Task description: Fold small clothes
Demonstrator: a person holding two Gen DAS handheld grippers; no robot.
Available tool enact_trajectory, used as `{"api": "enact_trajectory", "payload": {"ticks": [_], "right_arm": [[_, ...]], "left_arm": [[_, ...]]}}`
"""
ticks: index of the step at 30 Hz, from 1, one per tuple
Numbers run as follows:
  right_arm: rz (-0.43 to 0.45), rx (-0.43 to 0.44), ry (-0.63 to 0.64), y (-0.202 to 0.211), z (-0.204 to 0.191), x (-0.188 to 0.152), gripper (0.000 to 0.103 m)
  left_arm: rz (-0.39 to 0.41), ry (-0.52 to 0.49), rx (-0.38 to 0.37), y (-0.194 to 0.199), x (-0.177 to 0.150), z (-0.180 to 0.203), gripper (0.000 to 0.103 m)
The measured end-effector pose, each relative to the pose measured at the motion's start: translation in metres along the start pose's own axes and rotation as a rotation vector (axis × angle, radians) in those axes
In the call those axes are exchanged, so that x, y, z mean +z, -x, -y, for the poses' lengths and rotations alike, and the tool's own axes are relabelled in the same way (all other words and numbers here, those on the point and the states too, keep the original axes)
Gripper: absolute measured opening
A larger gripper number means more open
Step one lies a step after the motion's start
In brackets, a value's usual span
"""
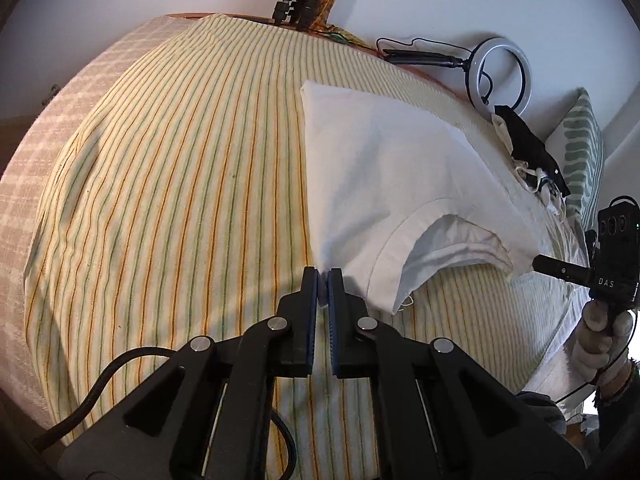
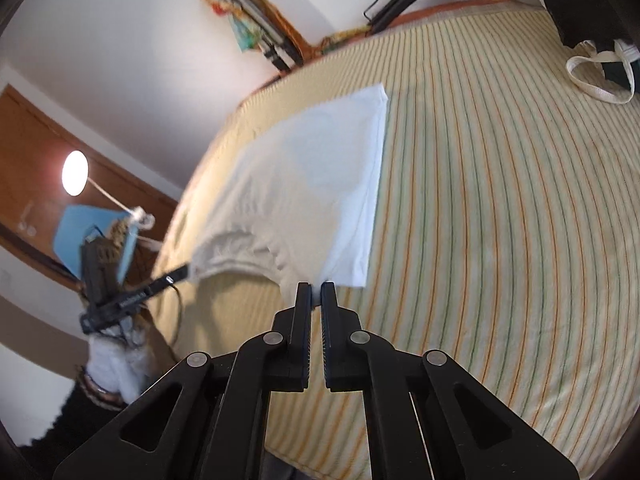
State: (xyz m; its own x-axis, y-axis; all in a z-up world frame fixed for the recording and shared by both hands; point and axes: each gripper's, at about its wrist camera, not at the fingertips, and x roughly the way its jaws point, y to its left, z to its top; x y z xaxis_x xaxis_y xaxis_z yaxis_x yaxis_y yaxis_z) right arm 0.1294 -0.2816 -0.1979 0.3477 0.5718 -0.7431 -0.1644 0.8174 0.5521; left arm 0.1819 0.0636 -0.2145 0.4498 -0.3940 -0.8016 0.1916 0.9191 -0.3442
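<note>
A white t-shirt [image 1: 392,168] is stretched above the striped bedspread [image 1: 180,200], its far part resting on the bed and its neckline facing me. My left gripper [image 1: 323,272] is shut on one near corner of the shirt. My right gripper [image 2: 316,286] is shut on the other near corner of the same shirt [image 2: 312,176]. In the left wrist view the right gripper [image 1: 538,264] shows at the far right, pinching the shirt's edge. In the right wrist view the left gripper [image 2: 184,271] shows at the left, also pinching it.
A ring light [image 1: 504,72] on a stand lies at the bed's far edge. A black item over a cloth bag [image 1: 532,156] and a green patterned pillow [image 1: 584,152] lie at the right. A tripod [image 1: 296,4] leans on the wall. A lit lamp [image 2: 75,173] stands by a wooden door.
</note>
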Motion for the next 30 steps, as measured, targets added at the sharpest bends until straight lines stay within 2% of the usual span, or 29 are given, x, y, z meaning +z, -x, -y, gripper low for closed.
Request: {"api": "enact_trajectory", "payload": {"ticks": [3,5,8,11,15,17,20,22,24,26,28,30], "right_arm": [[-0.018,-0.04,0.018,0.004,0.001,0.003,0.007],[0.02,-0.066,0.058,0.017,-0.002,0.007,0.008],[0.094,-0.062,0.139,0.033,-0.018,0.018,0.008],[0.123,-0.015,0.183,0.028,-0.033,0.037,0.008],[0.135,-0.008,0.247,-0.006,-0.055,0.059,0.008],[0.121,-0.006,0.277,-0.031,-0.06,0.065,0.008],[0.073,-0.073,0.314,-0.06,-0.059,0.062,0.008],[0.043,-0.1,0.32,-0.072,-0.05,0.055,0.008],[0.019,-0.105,0.304,-0.077,-0.038,0.048,0.007],[0.015,-0.066,0.28,-0.072,-0.027,0.046,0.007],[-0.034,-0.049,0.278,-0.068,-0.026,0.049,0.007],[-0.056,-0.08,0.325,-0.056,-0.033,0.056,0.007]], "left_arm": [[0.007,-0.073,0.042,0.012,-0.002,0.008,0.003],[0.04,-0.097,0.052,0.026,-0.001,0.012,0.002],[0.105,-0.156,0.06,0.039,0.009,0.028,0.002],[0.119,-0.162,0.024,0.03,0.028,0.047,0.002],[0.128,-0.186,-0.002,0.002,0.051,0.074,0.002],[0.11,-0.213,-0.005,-0.015,0.056,0.086,0.002],[0.065,-0.26,0.023,-0.04,0.053,0.091,0.002],[0.029,-0.256,0.034,-0.053,0.048,0.085,0.002],[0.008,-0.244,0.033,-0.06,0.044,0.076,0.003],[0.009,-0.239,0.014,-0.059,0.042,0.07,0.003],[-0.004,-0.266,0.029,-0.055,0.042,0.071,0.003],[-0.004,-0.269,0.024,-0.043,0.045,0.072,0.003]]}}
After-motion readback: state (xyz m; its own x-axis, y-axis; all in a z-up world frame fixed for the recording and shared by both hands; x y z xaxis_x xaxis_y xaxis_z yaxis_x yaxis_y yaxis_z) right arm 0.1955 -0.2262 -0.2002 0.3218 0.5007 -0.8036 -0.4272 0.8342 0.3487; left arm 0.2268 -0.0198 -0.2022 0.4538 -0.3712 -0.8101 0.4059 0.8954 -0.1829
